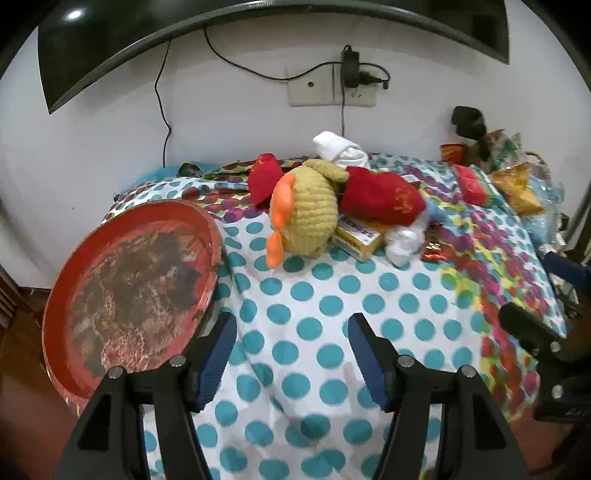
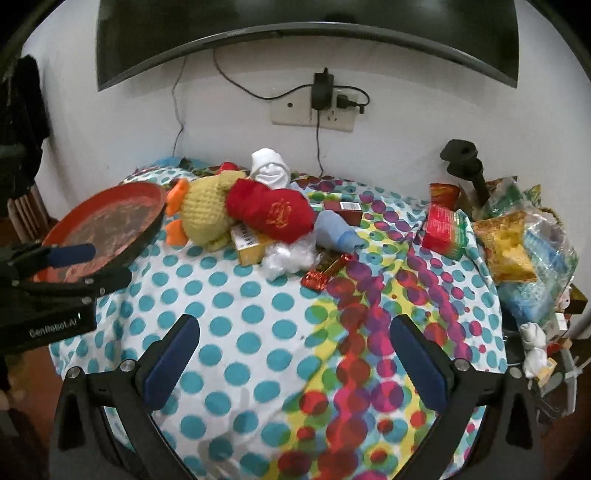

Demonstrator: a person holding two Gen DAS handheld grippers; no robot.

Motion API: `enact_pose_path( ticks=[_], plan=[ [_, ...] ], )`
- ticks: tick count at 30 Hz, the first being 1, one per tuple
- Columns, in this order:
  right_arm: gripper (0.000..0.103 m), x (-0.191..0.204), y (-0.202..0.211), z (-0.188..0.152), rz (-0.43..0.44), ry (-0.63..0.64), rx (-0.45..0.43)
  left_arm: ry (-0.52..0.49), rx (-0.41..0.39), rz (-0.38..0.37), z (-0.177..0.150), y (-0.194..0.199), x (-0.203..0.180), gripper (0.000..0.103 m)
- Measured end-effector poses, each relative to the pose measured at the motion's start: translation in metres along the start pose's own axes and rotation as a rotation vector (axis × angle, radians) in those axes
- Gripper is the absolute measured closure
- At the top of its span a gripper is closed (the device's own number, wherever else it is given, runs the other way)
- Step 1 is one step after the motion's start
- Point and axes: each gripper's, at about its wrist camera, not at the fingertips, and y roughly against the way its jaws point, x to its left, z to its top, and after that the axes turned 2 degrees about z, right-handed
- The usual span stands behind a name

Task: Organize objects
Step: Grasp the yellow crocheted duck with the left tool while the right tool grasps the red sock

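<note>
Room: white wall with a dark screen [image 2: 306, 22] overhead and a socket plate [image 2: 314, 114] with a plugged-in charger.
Bench: a dotted cloth [image 1: 332, 306] covers it; the near half lies bare, so you have room to work.
Tray: the red tray [image 1: 129, 288] sits at the left edge, empty, likely where your sorted things go.
Pile: the things to organize are heaped at the back: a knitted duck [image 1: 306, 218], a red pouch [image 2: 273, 214], a yellow box [image 2: 251, 242].
Left tongs [image 1: 291, 354]: fairly wide, holding nothing, beside the tray.
Right tongs [image 2: 295, 365]: spread wide, empty, short of the pile.
</note>
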Motion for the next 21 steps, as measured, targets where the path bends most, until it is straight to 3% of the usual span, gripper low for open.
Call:
enact_pose_path(
  ticks=[12,18,21],
  plan=[
    [0.000,0.003,-0.055,0.040,0.063,0.035,0.007,-0.030,0.013,0.034,0.014,-0.042,0.006,0.038],
    [0.000,0.012,-0.087,0.059,0.061,0.084,0.018,-0.080,-0.032,0.066,0.017,-0.049,0.001,0.038],
    [0.001,0.013,-0.104,0.066,0.056,0.100,0.030,-0.090,-0.021,0.044,0.016,-0.057,-0.002,0.038]
  ],
)
